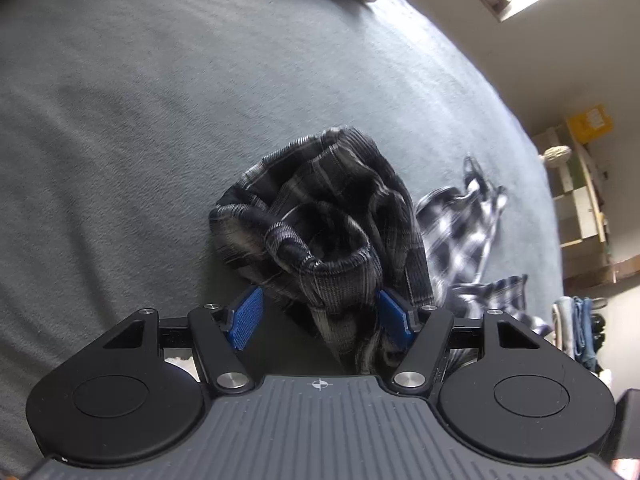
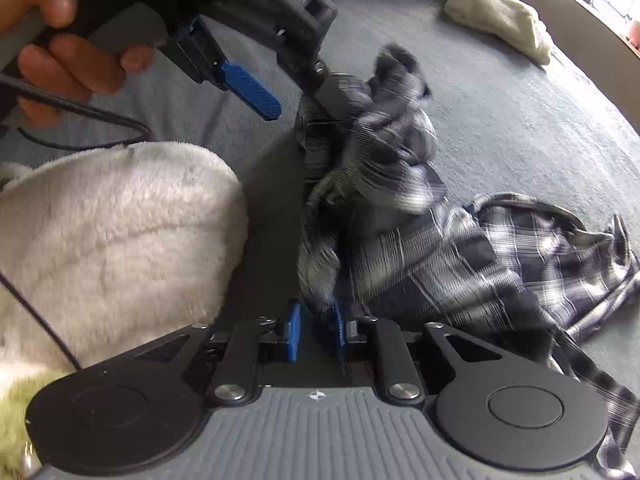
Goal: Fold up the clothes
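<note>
A dark plaid shirt (image 1: 332,216) lies bunched on the grey-blue bed (image 1: 140,100). My left gripper (image 1: 320,318) is open. Its jaws stand wide apart with a fold of the shirt between them, touching only the right pad (image 1: 394,320). In the right wrist view the left gripper (image 2: 292,92) hangs over the shirt (image 2: 440,248) with one blue pad (image 2: 252,90) free in the air. A narrow twisted tail of the shirt runs into my right gripper (image 2: 316,328), whose jaws stand close together and are shut on it.
A person's hand (image 2: 60,40) holds the left gripper, and a white fleece sleeve (image 2: 120,232) fills the left of the right wrist view. A cream cloth (image 2: 500,20) lies at the bed's far corner. Wooden shelves (image 1: 580,208) stand beyond the bed edge.
</note>
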Available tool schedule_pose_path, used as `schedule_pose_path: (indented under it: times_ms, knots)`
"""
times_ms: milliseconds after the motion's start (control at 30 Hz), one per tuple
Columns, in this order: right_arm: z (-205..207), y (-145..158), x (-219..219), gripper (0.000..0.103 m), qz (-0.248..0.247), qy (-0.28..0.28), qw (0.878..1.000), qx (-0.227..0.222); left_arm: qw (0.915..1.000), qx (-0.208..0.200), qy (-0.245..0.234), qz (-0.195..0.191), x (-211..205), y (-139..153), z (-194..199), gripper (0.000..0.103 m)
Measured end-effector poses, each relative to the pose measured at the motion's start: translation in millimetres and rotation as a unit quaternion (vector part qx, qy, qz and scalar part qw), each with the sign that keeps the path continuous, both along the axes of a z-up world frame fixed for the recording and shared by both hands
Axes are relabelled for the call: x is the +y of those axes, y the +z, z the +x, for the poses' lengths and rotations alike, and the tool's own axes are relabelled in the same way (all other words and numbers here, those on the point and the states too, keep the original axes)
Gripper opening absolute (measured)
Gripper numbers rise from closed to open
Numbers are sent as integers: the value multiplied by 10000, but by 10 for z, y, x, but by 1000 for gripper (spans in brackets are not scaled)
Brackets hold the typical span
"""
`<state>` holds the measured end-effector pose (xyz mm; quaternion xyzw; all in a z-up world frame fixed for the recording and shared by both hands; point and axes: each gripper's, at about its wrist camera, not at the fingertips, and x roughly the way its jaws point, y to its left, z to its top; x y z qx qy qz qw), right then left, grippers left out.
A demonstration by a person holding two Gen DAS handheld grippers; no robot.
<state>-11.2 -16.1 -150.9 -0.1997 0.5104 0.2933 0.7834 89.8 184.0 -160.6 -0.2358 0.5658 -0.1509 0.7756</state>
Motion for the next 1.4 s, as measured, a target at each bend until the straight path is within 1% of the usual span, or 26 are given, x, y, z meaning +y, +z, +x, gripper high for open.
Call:
schedule_pose_path:
  times_ms: [67, 167, 200, 233, 267, 333, 467, 567, 633, 733, 800, 833, 933, 1000, 1100, 1233, 1333, 1400]
  knots:
    - [37, 133, -101, 25, 235, -93, 9997, -61, 10000, 20, 40, 2, 20, -25, 0, 64]
    - [93, 333, -253, 36, 588, -231, 9979, -152, 9999, 45, 86, -33, 58, -49, 17, 64]
    - [172, 430, -320, 41, 813, -438, 9954, -249, 9999, 40, 89, -43, 81, -50, 19, 64]
    - [285, 484, -384, 45, 1075, -699, 9914, -278, 9999, 33, 92, -47, 99, -54, 24, 64]
    - [398, 537, -448, 47, 1336, -959, 9859, -304, 9999, 26, 96, -45, 112, -61, 30, 64]
    - [625, 643, -575, 48, 1851, -1475, 9709, -356, 9999, 27, 140, -56, 149, -71, 39, 64]
    - [1027, 642, -461, 48, 2360, -1508, 9593, -366, 9994, 76, 339, -66, 303, -100, 43, 64]
    - [1241, 486, -165, 48, 2209, -1099, 9689, -166, 9978, 174, 644, -61, 497, -133, 46, 64]
    - [1328, 353, 18, 48, 2078, -832, 9746, 72, 9963, 216, 825, -98, 633, -148, 54, 64]
    - [1308, 174, 211, 48, 1563, -578, 9858, 211, 9955, 194, 895, -237, 742, -148, 71, 64]
    - [1290, 35, 236, 48, 1211, -606, 9903, 320, 9958, 189, 798, -401, 732, -153, 90, 67]
    - [1270, -13, 227, 48, 1170, -618, 9905, 383, 9960, 210, 703, -503, 697, -165, 115, 70]
    - [1131, -71, 244, 47, 1329, -473, 9881, 612, 9962, 289, 303, -760, 522, -198, 159, 72]
    - [1002, -75, 309, 47, 1274, -283, 9897, 581, 9962, 296, 30, -816, 399, -192, 150, 74]
    - [816, -78, 376, 48, 1291, -116, 9898, 585, 9968, 306, -169, -718, 290, -204, 115, 79]
    - [620, -62, 360, 48, 1445, -19, 9871, 690, 9975, 493, -10, -514, 272, -288, 83, 79]
    - [486, -31, 295, 48, 1374, 11, 9885, 639, 9980, 565, 48, -266, 264, -334, 84, 77]
    - [492, 61, 189, 48, 1458, -128, 9876, 559, 9984, 561, 26, -109, 227, -344, 88, 75]
